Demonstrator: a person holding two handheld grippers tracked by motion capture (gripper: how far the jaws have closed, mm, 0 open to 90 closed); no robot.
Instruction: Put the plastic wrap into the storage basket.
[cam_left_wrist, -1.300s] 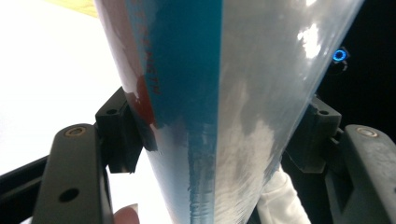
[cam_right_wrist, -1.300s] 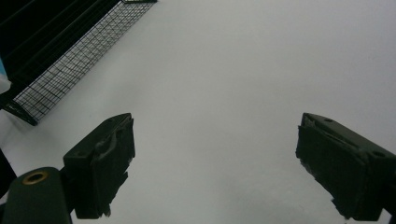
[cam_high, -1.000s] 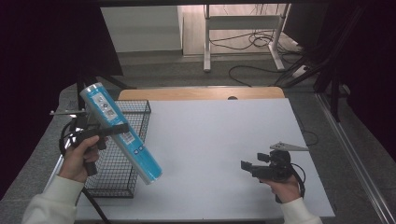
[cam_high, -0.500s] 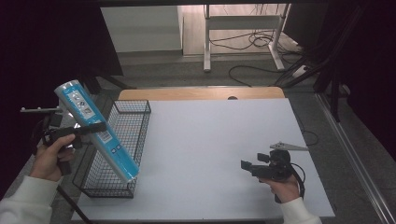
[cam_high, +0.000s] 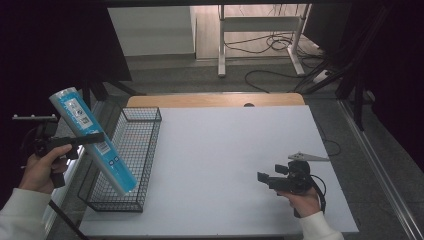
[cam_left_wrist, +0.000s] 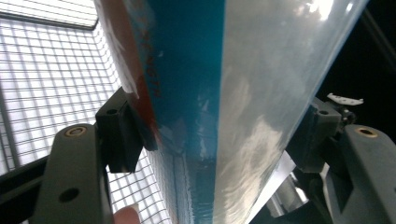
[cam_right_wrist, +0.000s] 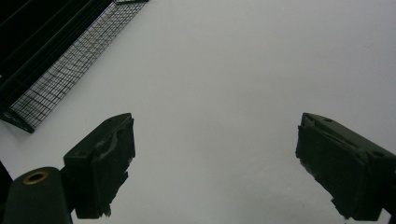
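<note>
High view: nearest me, my right gripper (cam_high: 262, 178) rests low over the white table (cam_high: 225, 150) near its front right edge, jaws spread wide with nothing between them — bare tabletop all around it. My left gripper (cam_high: 97, 137) hangs off the table's left edge, outside the wire basket (cam_high: 145, 150), jaws clamped on the blue tube (cam_high: 92, 140), which tilts with its lower end over the basket's near end. The left gripper view gives what the high view cannot — both pads (cam_left_wrist: 128, 133) pressed on the tube's glossy wrap, blue on one side and silvery on the other, basket mesh behind. The right gripper view shows the basket's long side far off.
</note>
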